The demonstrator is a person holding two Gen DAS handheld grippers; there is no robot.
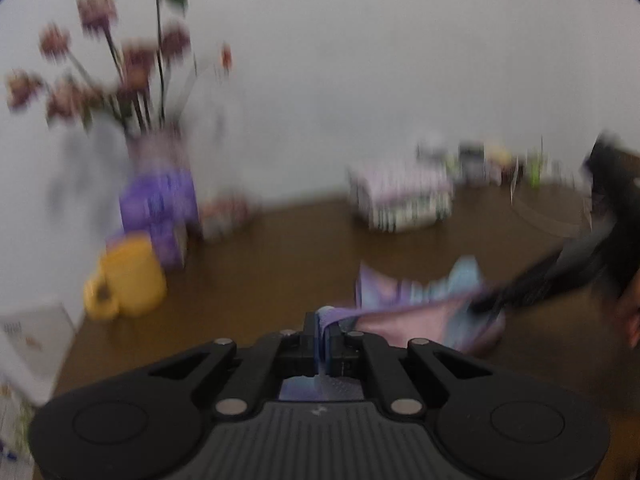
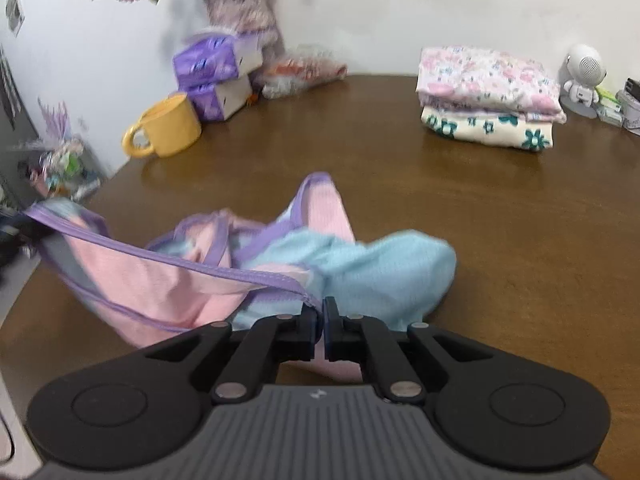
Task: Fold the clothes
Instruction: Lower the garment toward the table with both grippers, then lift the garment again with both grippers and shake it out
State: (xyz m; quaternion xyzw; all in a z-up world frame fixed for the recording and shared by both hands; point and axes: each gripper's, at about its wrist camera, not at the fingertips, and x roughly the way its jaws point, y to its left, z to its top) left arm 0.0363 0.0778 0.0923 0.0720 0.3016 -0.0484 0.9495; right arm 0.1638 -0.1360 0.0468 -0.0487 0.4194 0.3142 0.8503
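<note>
- No legible text, brand or number in either view.
- Purple tissue packs [image 2: 212,76]: printing present, too blurred to read.
- White box [image 1: 32,344] at left edge: dark marks, unreadable.
- Small items [image 2: 616,104] at far right: labels too small.

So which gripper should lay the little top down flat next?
Probably the right gripper: its view is sharp, and the pink and blue garment hangs right before it over bare table. The left gripper also pinches the purple trim.
</note>
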